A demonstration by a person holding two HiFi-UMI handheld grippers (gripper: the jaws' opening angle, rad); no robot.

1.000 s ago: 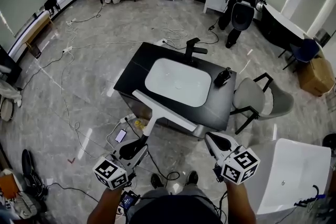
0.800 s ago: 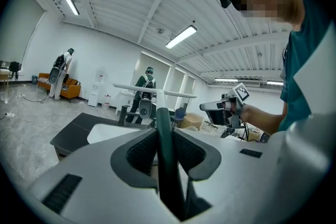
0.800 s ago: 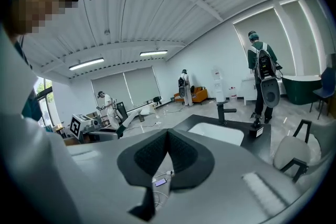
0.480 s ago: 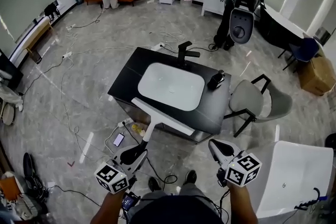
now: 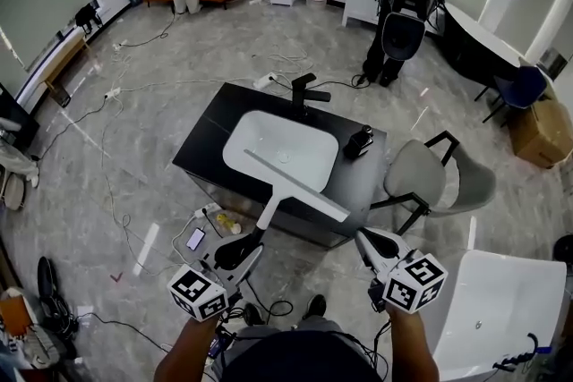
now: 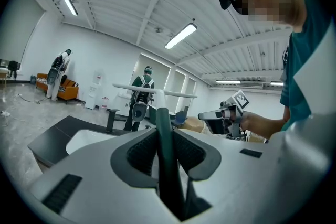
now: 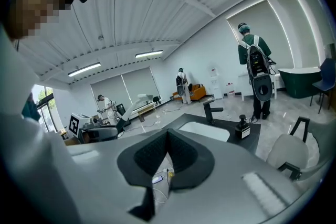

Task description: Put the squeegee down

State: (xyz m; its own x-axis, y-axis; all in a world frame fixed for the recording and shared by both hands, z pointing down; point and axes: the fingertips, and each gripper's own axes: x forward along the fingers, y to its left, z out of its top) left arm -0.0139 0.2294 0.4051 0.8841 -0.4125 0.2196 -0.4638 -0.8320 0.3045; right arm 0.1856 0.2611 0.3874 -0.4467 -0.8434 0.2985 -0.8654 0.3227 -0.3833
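In the head view my left gripper is shut on the handle of a white squeegee. Its long blade hangs level over the near edge of the white basin in the black sink counter. The left gripper view shows the dark green handle clamped between both pads, with the white blade at its far end. My right gripper hovers just off the counter's near right corner. Its jaws are shut on nothing.
A black faucet and a soap dispenser stand on the counter. A grey chair is to its right, and a white table lies at the near right. Cables and a phone litter the floor. A person with a backpack stands behind.
The squeegee blade has moved from the counter's front edge to over the basin's near edge. Both grippers have come nearer the counter. The person at the back shifted slightly.
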